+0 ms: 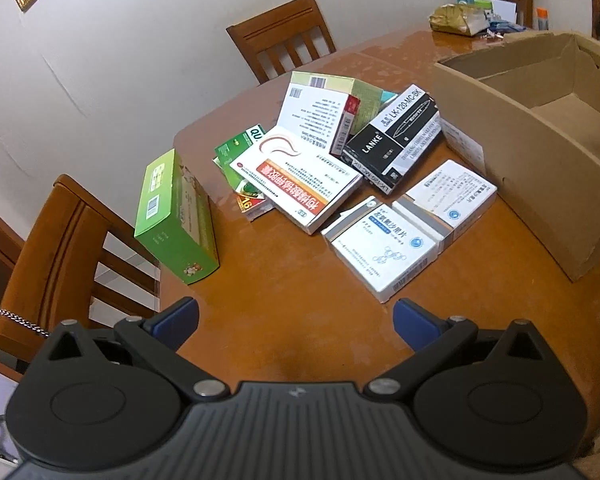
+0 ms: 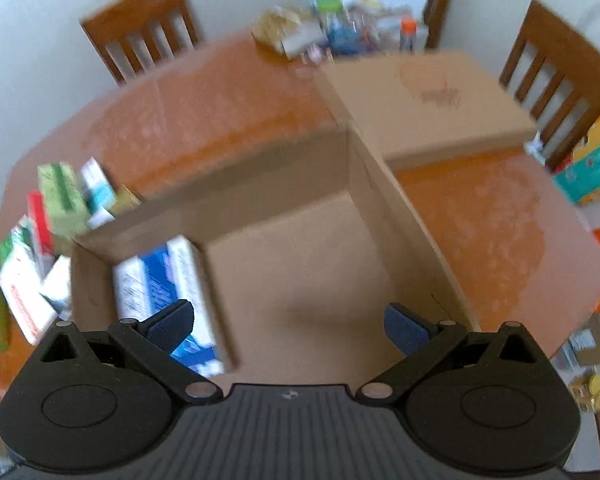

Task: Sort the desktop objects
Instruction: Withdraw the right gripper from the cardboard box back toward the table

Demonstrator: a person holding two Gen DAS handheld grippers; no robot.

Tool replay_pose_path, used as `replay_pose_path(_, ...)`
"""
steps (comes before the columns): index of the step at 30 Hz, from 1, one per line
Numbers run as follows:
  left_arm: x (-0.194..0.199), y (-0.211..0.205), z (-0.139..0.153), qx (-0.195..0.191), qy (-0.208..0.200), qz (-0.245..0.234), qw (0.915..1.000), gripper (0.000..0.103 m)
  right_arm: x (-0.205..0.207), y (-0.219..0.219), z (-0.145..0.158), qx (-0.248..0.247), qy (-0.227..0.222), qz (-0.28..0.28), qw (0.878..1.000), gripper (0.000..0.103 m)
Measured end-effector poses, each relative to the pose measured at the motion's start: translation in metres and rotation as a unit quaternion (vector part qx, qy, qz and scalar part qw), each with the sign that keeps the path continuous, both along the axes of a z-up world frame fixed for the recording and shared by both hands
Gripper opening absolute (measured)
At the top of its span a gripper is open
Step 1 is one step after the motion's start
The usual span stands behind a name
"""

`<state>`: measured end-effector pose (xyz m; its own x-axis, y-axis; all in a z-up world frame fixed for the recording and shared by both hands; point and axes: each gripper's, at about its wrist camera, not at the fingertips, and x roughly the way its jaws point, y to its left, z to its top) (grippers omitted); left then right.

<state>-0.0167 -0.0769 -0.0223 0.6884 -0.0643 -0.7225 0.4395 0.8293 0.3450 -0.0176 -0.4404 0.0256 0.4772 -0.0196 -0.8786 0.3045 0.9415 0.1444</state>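
Observation:
A heap of small cartons lies on the brown table (image 1: 292, 280): a black LANKE box (image 1: 396, 136), a white and orange medicine box (image 1: 296, 184), two white and grey boxes (image 1: 380, 248) (image 1: 452, 200), and a green box (image 1: 176, 216) standing on edge at the left. My left gripper (image 1: 296, 324) hovers open over bare table in front of them, holding nothing. The open cardboard box (image 1: 540, 144) stands to the right. In the blurred right wrist view, my right gripper (image 2: 288, 324) is open above the cardboard box (image 2: 300, 264), where a blue and white carton (image 2: 168, 284) lies.
Wooden chairs (image 1: 284, 36) (image 1: 64, 256) stand around the table. A clutter of bags and small items (image 1: 468, 16) sits at the table's far edge. The cardboard box's lid flap (image 2: 420, 96) lies spread out behind it. More boxes (image 2: 592, 156) sit off the table at the right.

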Motion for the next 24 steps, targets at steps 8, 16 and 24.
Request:
replay_pose_path(8, -0.005, 0.042, -0.001, -0.047, 0.007, -0.029, 0.9984, 0.103, 0.03, 0.121, 0.044, 0.003, -0.083, 0.116, 0.99, 0.103)
replay_pose_path(16, 0.004, 0.103, -0.01, -0.06, 0.021, 0.0, 0.998, 0.103, 0.048, 0.282, 0.034, -0.007, -0.05, 0.265, 0.963, 0.103)
replay_pose_path(24, 0.008, 0.14, -0.011, -0.078, 0.017, -0.02, 0.9966, 0.103, 0.09, 0.397, 0.018, 0.024, -0.009, 0.33, 0.944, 0.103)
